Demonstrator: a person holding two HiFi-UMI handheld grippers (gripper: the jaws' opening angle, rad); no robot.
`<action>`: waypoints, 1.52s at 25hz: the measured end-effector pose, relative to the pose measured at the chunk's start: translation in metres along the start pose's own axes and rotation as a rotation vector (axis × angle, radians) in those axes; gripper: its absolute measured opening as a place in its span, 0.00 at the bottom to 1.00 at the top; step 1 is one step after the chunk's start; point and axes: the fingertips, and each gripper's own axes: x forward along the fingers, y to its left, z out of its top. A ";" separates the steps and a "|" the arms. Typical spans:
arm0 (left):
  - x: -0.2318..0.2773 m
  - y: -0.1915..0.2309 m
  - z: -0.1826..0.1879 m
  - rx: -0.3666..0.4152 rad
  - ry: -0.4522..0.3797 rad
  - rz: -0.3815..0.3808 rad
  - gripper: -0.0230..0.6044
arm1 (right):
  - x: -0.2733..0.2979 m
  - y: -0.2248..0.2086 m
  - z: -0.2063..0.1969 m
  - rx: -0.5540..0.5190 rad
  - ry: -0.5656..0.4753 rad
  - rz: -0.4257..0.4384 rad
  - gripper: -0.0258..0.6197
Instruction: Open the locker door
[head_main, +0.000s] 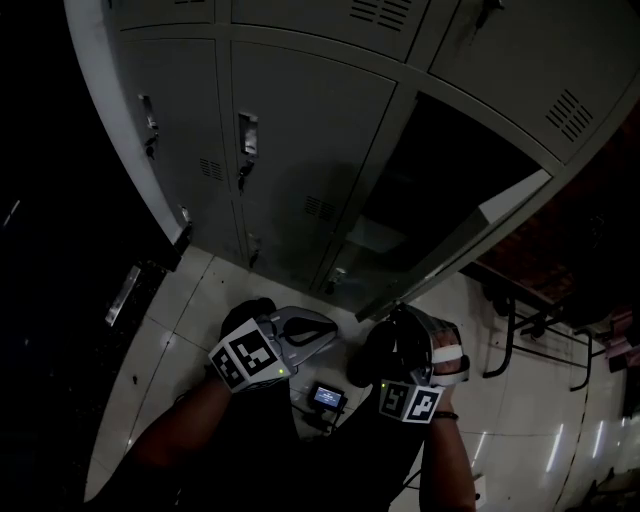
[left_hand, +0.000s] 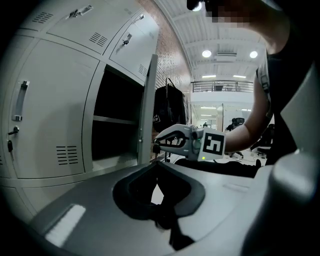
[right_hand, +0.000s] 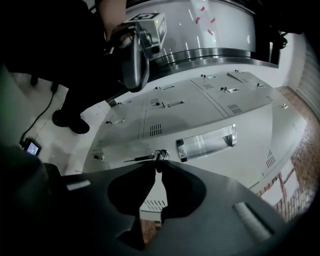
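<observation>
The left gripper (left_hand: 157, 163) hangs low with its jaws clenched on nothing, apparently spare for this job. The right gripper (right_hand: 159, 162) is pinched on the key (right_hand: 160, 153) in the door's lock, beside the handle (right_hand: 206, 142), likely using it as a pull. The door (left_hand: 147, 110) stands wide open, baring the dark locker (head_main: 420, 190) and its shelf (left_hand: 114, 119). The task looks nearly done.

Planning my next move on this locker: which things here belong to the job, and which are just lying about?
In the job:
open locker door
key in that door
right tool, shut on the key

Lying about:
left tool, shut, empty, idle
small screen device
black chair frame
shut lockers
</observation>
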 end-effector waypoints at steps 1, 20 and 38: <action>0.000 0.000 0.000 0.000 0.003 0.001 0.06 | -0.010 0.001 -0.007 0.010 0.008 -0.002 0.09; 0.008 -0.003 -0.005 0.010 0.042 0.003 0.06 | -0.082 -0.003 -0.102 0.072 0.212 -0.077 0.10; 0.009 -0.003 -0.005 0.009 0.040 0.001 0.06 | -0.102 0.004 -0.041 0.648 -0.063 0.116 0.04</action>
